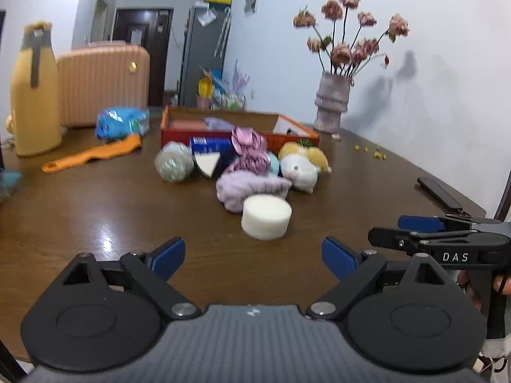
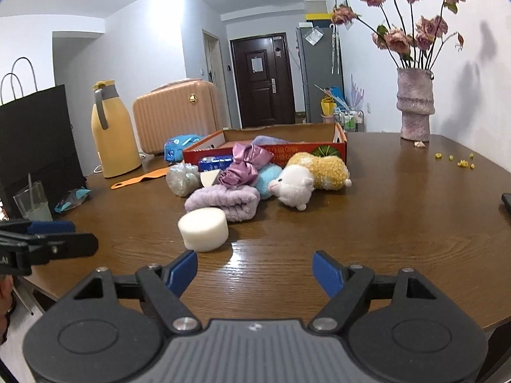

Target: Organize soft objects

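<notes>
Grippers: left gripper (image 1: 253,260) and right gripper (image 2: 255,274) both spread wide, nothing between the pads. White foam cylinder (image 1: 266,217) stands on the wooden table (image 1: 111,210), touching the lilac towel (image 2: 223,202); red cardboard box (image 2: 314,150) behind the pile.

Pale walls (image 2: 134,41), dark door (image 2: 262,83), grey fridge (image 2: 319,73), glossy brown wooden table (image 2: 383,223).

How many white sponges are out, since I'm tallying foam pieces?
2: a round sponge nearest the grippers, a wedge sponge behind the lilac towel. The pile may hide more.
</notes>
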`<state>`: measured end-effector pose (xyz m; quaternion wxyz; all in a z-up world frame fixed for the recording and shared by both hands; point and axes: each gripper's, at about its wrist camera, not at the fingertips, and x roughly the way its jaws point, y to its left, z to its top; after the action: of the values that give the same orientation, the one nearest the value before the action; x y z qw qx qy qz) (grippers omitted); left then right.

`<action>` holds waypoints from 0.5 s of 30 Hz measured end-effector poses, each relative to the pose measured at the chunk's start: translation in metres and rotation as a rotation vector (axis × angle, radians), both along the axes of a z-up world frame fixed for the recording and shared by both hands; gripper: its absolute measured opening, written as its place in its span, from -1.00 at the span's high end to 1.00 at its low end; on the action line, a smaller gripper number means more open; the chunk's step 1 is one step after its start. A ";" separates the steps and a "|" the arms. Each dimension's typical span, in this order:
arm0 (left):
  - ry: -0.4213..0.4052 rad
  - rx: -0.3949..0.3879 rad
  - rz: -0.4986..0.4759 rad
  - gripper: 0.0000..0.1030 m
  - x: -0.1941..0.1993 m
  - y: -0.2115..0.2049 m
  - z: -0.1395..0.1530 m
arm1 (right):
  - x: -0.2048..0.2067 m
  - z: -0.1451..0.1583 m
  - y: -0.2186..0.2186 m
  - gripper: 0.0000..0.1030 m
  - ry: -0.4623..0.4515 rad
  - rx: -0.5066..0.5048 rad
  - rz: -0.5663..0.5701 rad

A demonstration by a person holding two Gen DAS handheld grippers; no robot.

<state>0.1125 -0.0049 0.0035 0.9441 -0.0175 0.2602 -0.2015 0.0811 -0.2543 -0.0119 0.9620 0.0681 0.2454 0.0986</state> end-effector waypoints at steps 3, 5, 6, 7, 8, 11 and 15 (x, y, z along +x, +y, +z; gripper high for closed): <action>0.023 -0.018 0.000 -0.82 0.020 -0.004 -0.005 | 0.014 -0.006 -0.001 -0.48 0.013 0.020 -0.008; 0.047 -0.054 0.012 -0.74 0.039 -0.004 -0.005 | 0.025 -0.007 -0.002 -0.38 0.021 0.035 -0.017; 0.067 -0.075 0.027 -0.71 0.051 -0.004 -0.005 | 0.032 -0.008 -0.003 -0.36 0.026 0.046 -0.017; 0.079 -0.096 0.039 -0.69 0.063 -0.004 -0.004 | 0.040 -0.008 -0.003 -0.35 0.032 0.053 -0.017; 0.084 -0.120 0.051 -0.69 0.075 -0.003 -0.004 | 0.047 -0.007 -0.003 -0.34 0.034 0.057 -0.014; 0.091 -0.142 0.060 -0.69 0.108 -0.008 -0.002 | 0.075 -0.002 0.000 -0.34 0.036 0.052 0.006; 0.146 -0.176 0.073 -0.62 0.152 -0.013 -0.006 | 0.119 0.001 0.004 -0.20 0.044 0.088 0.028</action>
<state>0.2645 -0.0177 -0.0026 0.9242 -0.1244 0.3086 -0.1875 0.2006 -0.2506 -0.0114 0.9509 0.1091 0.2629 0.1212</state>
